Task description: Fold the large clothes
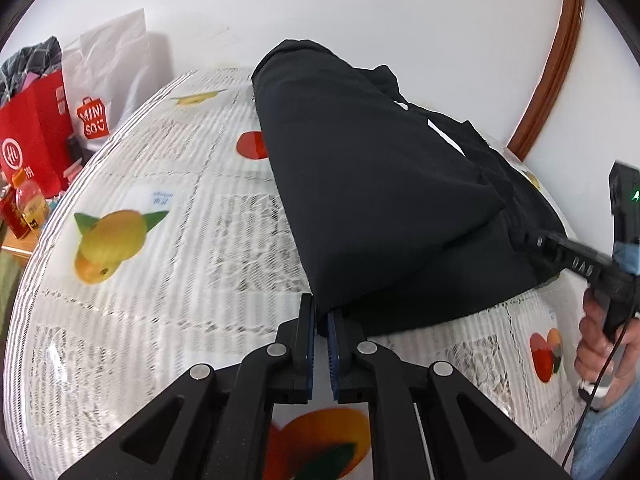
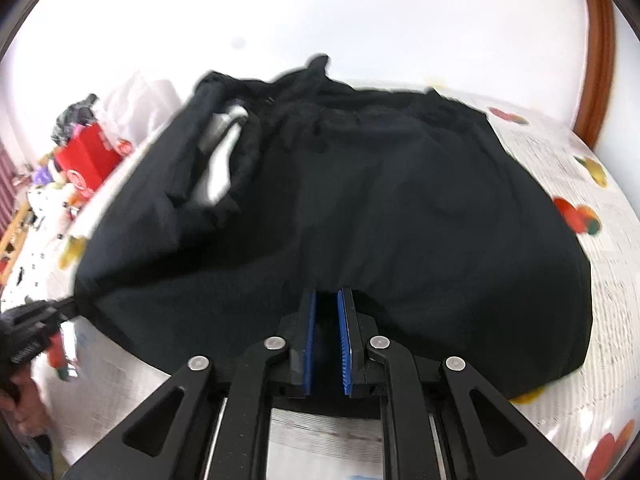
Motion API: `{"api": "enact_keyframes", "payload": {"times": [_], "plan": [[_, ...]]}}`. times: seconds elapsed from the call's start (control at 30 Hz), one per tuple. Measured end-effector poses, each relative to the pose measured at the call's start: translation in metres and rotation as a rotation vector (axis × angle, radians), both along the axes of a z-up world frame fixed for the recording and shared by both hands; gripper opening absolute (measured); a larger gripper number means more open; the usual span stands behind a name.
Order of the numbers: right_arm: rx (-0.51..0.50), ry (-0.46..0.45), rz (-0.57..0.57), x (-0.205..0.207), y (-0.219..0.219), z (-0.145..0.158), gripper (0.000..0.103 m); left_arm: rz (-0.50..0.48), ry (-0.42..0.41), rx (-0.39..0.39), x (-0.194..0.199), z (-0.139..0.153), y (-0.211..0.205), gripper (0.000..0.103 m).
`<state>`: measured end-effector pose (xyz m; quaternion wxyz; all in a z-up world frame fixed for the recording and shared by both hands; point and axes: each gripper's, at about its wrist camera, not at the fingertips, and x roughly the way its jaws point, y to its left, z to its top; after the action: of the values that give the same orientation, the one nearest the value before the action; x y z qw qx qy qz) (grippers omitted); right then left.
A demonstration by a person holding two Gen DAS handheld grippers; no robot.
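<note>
Left wrist view: black fabric garment (image 1: 360, 184), large, lies on the tabletop (image 1: 160, 272) with its fruit-print cloth, bunched into a long thick band running from the far wall toward the near edge. Left claw (image 1: 321, 320) has its blue pads nearly together, pinching the garment's near corner. Right claw (image 1: 536, 242) comes in from the right; its tips look buried in the garment's right edge, grip state can't be read from here. Right wrist view: garment (image 2: 360, 208) fills the frame, white tag or lining showing upper left; right claw (image 2: 327, 304) pads are a narrow gap apart with the dark hem at the tips — can't tell if cloth is actually held between them. Progress, my read: at least one lengthwise fold is in, layers uneven, final folds and squaring left. Red paper bags (image 1: 36, 132) sit off to the left.
</note>
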<state>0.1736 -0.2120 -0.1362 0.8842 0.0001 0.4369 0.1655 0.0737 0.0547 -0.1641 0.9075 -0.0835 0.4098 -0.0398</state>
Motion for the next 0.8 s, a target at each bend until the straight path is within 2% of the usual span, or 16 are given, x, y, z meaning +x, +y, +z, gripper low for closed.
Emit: {"api": "enact_keyframes", "payload": {"times": [0.03,0.07,0.1,0.13,0.2,0.23,0.37,0.57,0.6,0.67,0.7,0.73,0.77,0.8], "plan": [[0.013,-0.017,0.014,0.000,0.003,0.006,0.030,-0.011,-0.001,-0.015,-0.003,0.001,0.002,0.009],[0.024,-0.027,0.030,0.000,0.006,0.011,0.040,-0.013,0.000,-0.017,-0.003,0.001,0.002,0.015],[0.042,-0.033,0.051,0.003,0.009,0.016,0.057,-0.015,-0.002,-0.016,-0.004,0.003,0.001,0.023],[0.062,-0.036,0.070,0.005,0.012,0.021,0.067,-0.022,-0.007,-0.021,-0.001,0.003,-0.002,0.028],[0.091,-0.034,0.090,0.006,0.020,0.029,0.068,-0.041,-0.011,-0.039,0.002,0.003,-0.008,0.049],[0.106,-0.028,0.099,0.014,0.027,0.029,0.068,-0.050,-0.014,-0.046,0.005,0.003,-0.008,0.052],[0.171,0.008,0.122,0.029,0.041,0.029,0.070,-0.074,-0.008,0.002,0.015,0.003,-0.024,0.053],[0.151,0.068,0.141,0.056,0.068,0.010,0.070,-0.086,-0.007,0.039,0.027,0.001,-0.039,0.056],[0.156,0.076,0.142,0.060,0.070,0.006,0.069,-0.085,-0.003,0.075,0.028,0.000,-0.044,0.056],[0.170,0.094,0.147,0.063,0.075,0.002,0.053,-0.082,0.005,0.138,0.029,0.000,-0.052,0.057],[0.167,0.091,0.146,0.064,0.077,0.002,0.039,-0.079,0.007,0.153,0.031,-0.001,-0.054,0.058],[0.159,0.077,0.146,0.063,0.079,0.004,0.020,-0.074,0.009,0.167,0.031,-0.001,-0.055,0.059],[0.150,0.051,0.153,0.062,0.080,0.007,0.012,-0.070,0.010,0.168,0.032,-0.001,-0.055,0.059],[0.151,0.028,0.166,0.060,0.080,0.012,0.010,-0.069,0.010,0.165,0.032,-0.001,-0.054,0.059]]}}
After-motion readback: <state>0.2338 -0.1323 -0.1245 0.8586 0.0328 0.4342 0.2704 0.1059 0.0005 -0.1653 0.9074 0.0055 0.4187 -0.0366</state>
